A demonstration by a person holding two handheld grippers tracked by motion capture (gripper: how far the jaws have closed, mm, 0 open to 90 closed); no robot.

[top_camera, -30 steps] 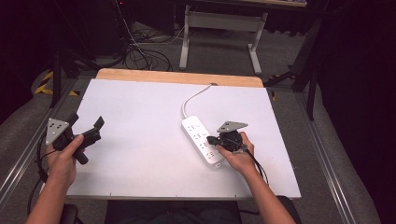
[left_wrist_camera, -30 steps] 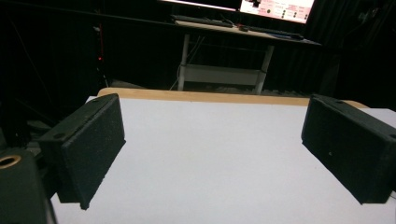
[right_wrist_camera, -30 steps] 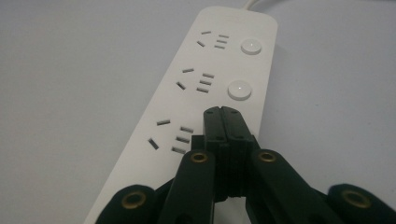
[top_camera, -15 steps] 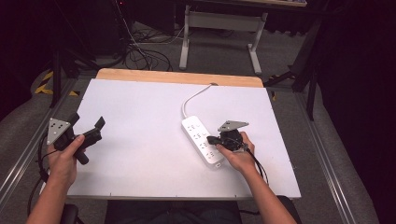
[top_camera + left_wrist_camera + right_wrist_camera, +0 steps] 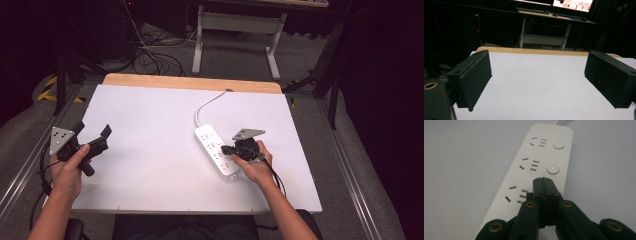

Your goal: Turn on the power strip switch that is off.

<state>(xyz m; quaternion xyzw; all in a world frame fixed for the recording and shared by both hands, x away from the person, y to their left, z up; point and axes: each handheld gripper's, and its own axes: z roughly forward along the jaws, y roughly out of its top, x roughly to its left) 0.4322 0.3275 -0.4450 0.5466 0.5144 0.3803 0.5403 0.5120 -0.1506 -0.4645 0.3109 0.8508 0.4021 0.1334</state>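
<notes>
Switch actuation is the step in hand, by my judgement. My right claw [image 5: 545,180] has its jaws pressed together, nothing pinched between them, and the joined tips sit over the near end of the power strip [image 5: 216,155], where the third round button should be; whether the tips touch the button I cannot tell, as they cover it. The strip lies right of centre on the tabletop [image 5: 150,135], its long axis running from near right to far left, its cord [image 5: 207,104] curving off toward the far edge.

My left claw [image 5: 92,135] is held over the left edge of the tabletop, jaws spread wide and empty, well apart from the strip.

Next move, as I judge it: a short, straight press down, without sliding the strip.

Materials: the strip is smooth white plastic, a flat bar with rounded ends, slotted sockets and raised round buttons [image 5: 552,169]. My jaws are matte black; the left pads [image 5: 475,75] look finely grained. The tabletop is a plain white sheet with a wooden far edge.
</notes>
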